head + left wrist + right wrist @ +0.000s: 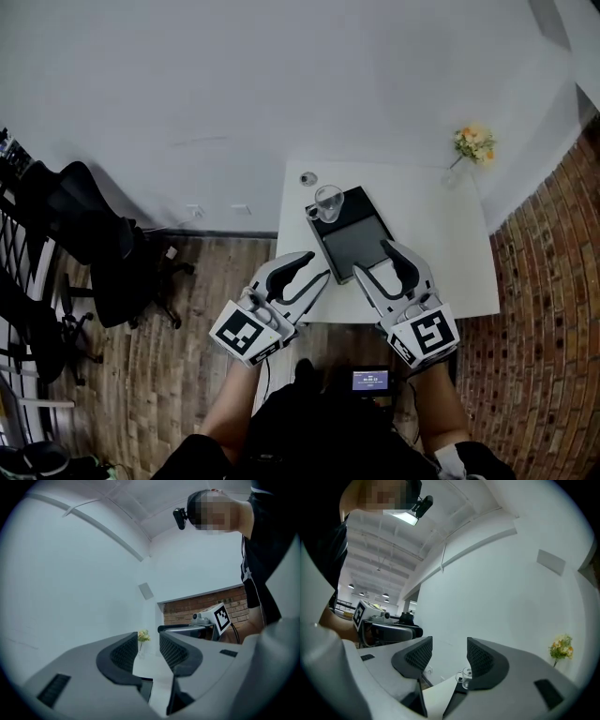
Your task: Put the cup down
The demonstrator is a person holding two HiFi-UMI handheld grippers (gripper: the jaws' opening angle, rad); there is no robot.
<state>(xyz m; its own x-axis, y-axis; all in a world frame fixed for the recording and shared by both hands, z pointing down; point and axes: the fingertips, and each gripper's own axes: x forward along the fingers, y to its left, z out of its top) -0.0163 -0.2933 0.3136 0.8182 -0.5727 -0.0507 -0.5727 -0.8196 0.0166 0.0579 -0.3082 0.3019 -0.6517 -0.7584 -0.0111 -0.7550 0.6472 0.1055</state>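
One clear glass cup (328,202), apparently with handle, upright on dark tray (358,242), left gripper (318,265) and right gripper (371,257) fingers apart, empty.

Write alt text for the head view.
The left gripper and right gripper, jaws apart and empty, hover at the near edge of a white table. A clear cup stands on a black tray; flowers at the far corner.

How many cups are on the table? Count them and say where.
1. The glass cup stands on the black tray's far left corner, on the white table. A small round item beyond it is too small to identify.
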